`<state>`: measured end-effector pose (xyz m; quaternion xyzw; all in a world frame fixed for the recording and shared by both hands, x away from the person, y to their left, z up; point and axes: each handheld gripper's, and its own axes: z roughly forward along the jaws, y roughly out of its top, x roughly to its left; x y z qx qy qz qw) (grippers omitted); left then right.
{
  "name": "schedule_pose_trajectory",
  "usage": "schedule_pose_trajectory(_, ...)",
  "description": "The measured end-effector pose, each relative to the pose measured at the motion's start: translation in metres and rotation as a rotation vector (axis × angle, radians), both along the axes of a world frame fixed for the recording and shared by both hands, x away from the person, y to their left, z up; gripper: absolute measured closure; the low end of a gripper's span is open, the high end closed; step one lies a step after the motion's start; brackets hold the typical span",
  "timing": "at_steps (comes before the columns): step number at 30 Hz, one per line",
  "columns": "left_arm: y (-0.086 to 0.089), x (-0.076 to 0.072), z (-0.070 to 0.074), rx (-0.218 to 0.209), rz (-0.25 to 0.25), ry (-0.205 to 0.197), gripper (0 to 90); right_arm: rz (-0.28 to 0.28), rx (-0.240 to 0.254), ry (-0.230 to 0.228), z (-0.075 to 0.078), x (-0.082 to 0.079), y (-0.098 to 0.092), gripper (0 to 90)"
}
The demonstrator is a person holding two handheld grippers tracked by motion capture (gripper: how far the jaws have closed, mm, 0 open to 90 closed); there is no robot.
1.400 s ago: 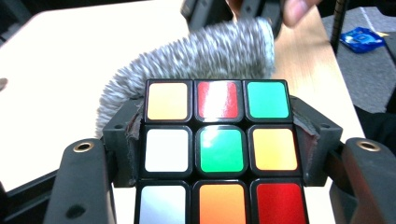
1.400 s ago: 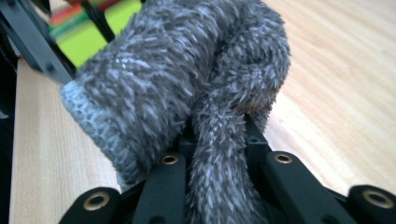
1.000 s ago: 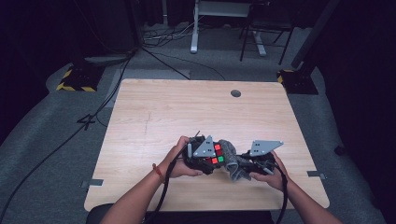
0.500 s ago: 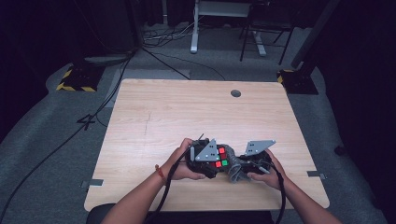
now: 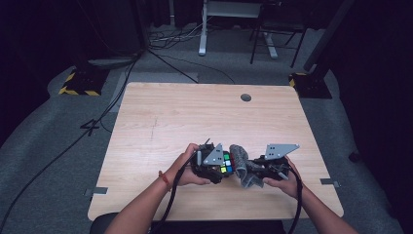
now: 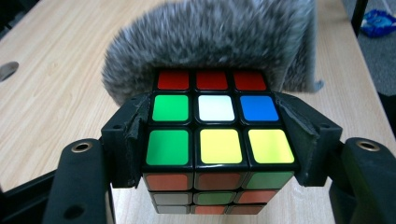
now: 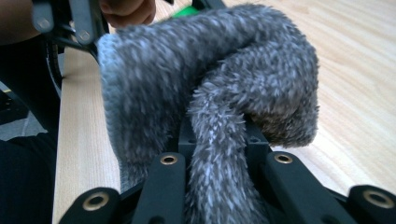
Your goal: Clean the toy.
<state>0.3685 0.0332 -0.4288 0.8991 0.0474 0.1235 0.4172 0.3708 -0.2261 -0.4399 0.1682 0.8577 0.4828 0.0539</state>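
Note:
My left gripper (image 6: 217,135) is shut on a Rubik's cube (image 6: 217,123), one jaw against each side, the cube's mixed red, green, white, blue and yellow face turned up to the camera. A fluffy grey cloth (image 6: 210,44) presses against the cube's far side. In the right gripper view, the same grey cloth (image 7: 219,84) is bunched between the jaws of my right gripper (image 7: 217,154), which is shut on it. In the high view, the left gripper (image 5: 214,163) with the cube (image 5: 225,163) and the right gripper (image 5: 265,168) with the cloth (image 5: 243,168) meet near the table's front edge.
The wooden table (image 5: 195,117) has a round cable hole (image 5: 246,97) at the back right. Black cables trail from both grippers over the front edge. Beyond the table lie floor cables, a desk leg and a chair base.
Both hands stay close together at the front of the table. The cube and the cloth have shifted slightly between the grippers, and the cube's coloured face has turned a little.

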Motion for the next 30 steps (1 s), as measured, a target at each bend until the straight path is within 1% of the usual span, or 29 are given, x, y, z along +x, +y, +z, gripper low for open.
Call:
schedule_pose_trajectory(1,-0.001,0.000,0.000,0.005,0.002,-0.002,33.0,-0.004,0.001,-0.017,0.002,-0.002,0.000,76.6)
schedule_pose_trajectory(3,-0.001,-0.001,0.000,0.006,0.003,-0.008,33.2,-0.006,0.001,-0.030,0.004,-0.003,0.000,76.6)
schedule_pose_trajectory(4,-0.001,-0.001,0.001,-0.004,0.006,-0.010,33.3,-0.008,-0.001,-0.034,0.004,-0.003,0.000,76.6)
schedule_pose_trajectory(5,0.000,-0.001,0.002,-0.022,0.005,-0.001,33.4,-0.012,0.001,-0.036,0.004,-0.003,-0.001,76.6)
schedule_pose_trajectory(7,0.001,-0.001,0.005,-0.040,0.001,-0.007,33.6,-0.015,-0.017,-0.035,0.002,-0.003,0.001,76.7)
schedule_pose_trajectory(8,0.002,-0.001,0.007,-0.061,0.002,0.003,33.6,-0.016,-0.025,-0.028,0.000,-0.002,0.002,76.8)
schedule_pose_trajectory(9,0.002,-0.001,0.008,-0.072,0.000,0.009,33.7,-0.014,-0.043,-0.015,-0.004,-0.001,0.004,76.8)
schedule_pose_trajectory(11,0.003,-0.002,0.011,-0.088,0.001,-0.005,33.7,-0.007,-0.077,0.016,-0.014,0.001,0.008,76.8)
schedule_pose_trajectory(12,0.004,-0.003,0.012,-0.099,-0.001,0.002,33.8,-0.002,-0.095,0.034,-0.019,0.002,0.011,76.8)
schedule_pose_trajectory(13,0.004,-0.003,0.013,-0.108,-0.006,0.002,33.8,0.009,-0.123,0.044,-0.023,0.002,0.014,76.7)
schedule_pose_trajectory(14,0.005,-0.004,0.014,-0.114,-0.008,-0.005,33.8,0.019,-0.137,0.049,-0.026,0.001,0.017,76.7)
schedule_pose_trajectory(15,0.005,-0.004,0.015,-0.111,-0.008,-0.007,33.8,0.029,-0.144,0.052,-0.028,0.000,0.020,76.7)
schedule_pose_trajectory(17,0.006,-0.004,0.016,-0.108,-0.007,-0.010,33.8,0.035,-0.155,0.039,-0.027,-0.002,0.023,76.7)
schedule_pose_trajectory(18,0.007,-0.004,0.016,-0.113,-0.007,-0.006,33.8,0.035,-0.140,0.034,-0.024,-0.003,0.023,76.7)
schedule_pose_trajectory(21,0.011,-0.001,0.015,-0.107,-0.004,0.003,33.8,0.024,-0.115,0.018,-0.019,-0.003,0.018,76.7)
schedule_pose_trajectory(23,0.011,0.000,0.013,-0.089,0.002,0.006,33.8,0.005,-0.083,-0.003,-0.012,-0.003,0.013,76.7)
schedule_pose_trajectory(25,0.009,0.000,0.009,-0.056,0.002,0.007,33.8,-0.016,-0.027,-0.019,-0.004,-0.002,0.008,76.7)
schedule_pose_trajectory(26,0.007,0.000,0.008,-0.051,0.003,0.010,33.8,-0.027,-0.013,-0.029,0.001,-0.002,0.006,76.7)
schedule_pose_trajectory(28,0.005,0.001,0.006,-0.048,-0.003,0.012,33.8,-0.038,-0.023,-0.060,0.004,-0.003,0.005,76.7)
schedule_pose_trajectory(30,0.004,0.002,0.005,-0.046,0.000,0.015,33.8,-0.047,-0.018,-0.066,0.004,-0.003,0.004,76.7)
